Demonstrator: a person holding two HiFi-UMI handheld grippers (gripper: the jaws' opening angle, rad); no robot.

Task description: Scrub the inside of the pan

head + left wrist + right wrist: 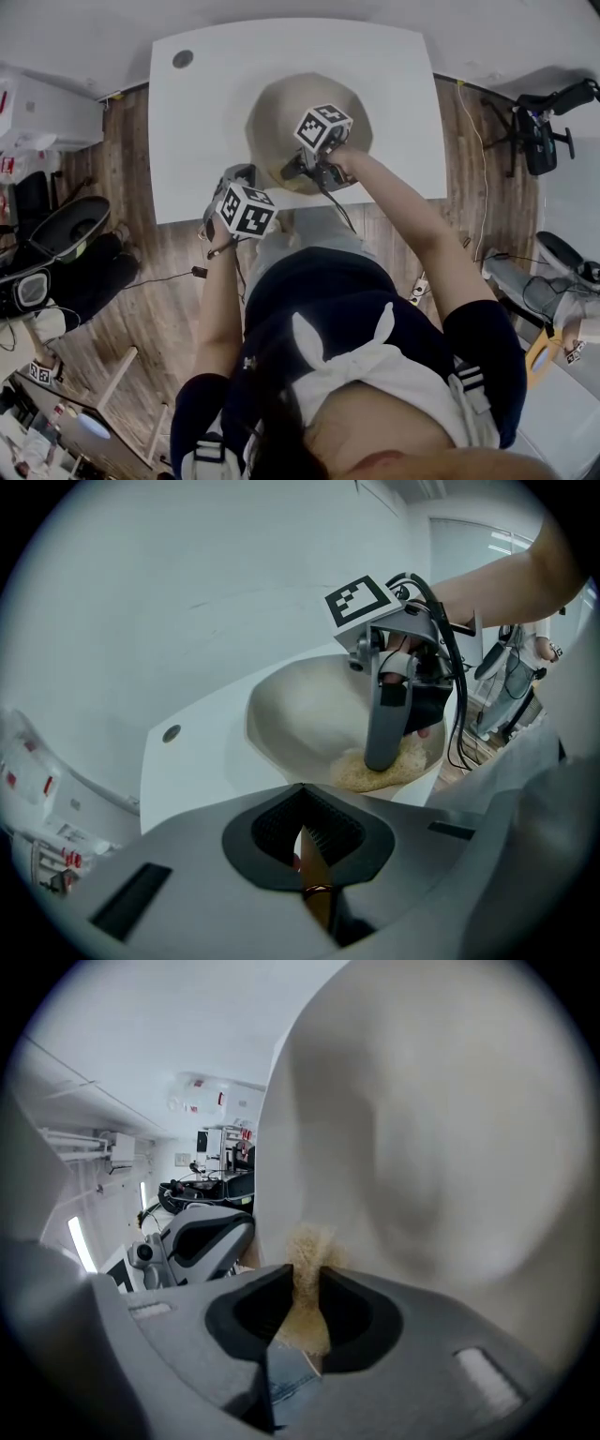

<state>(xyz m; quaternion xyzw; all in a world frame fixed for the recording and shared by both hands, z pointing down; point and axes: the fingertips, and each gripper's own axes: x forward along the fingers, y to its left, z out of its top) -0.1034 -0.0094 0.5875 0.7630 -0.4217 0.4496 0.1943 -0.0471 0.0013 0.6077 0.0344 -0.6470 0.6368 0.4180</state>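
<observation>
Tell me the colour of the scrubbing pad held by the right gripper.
Pale straw-yellow scrubbing pad; left gripper view shows it best.

Pan (281, 112) matt, smooth; scrub pad (356, 775) coarse, fibrous; table (206, 112) smooth; floor (159, 281) wood.

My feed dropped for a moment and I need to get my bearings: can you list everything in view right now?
table: one, white, under the pan.
cable hole: one, grey, far left corner of the table.
pan: one, beige, middle of the table.
pan handle: one, brown wood with a copper ring, between the left gripper's jaws.
scrub pad: one, pale yellow, inside the pan by its near rim.
office chair: one, black, beyond the table's right end.
left gripper: one, grey, jaws shut on the pan handle.
right gripper: one, grey, jaws shut on the scrub pad, holding it against the pan's inside.
</observation>
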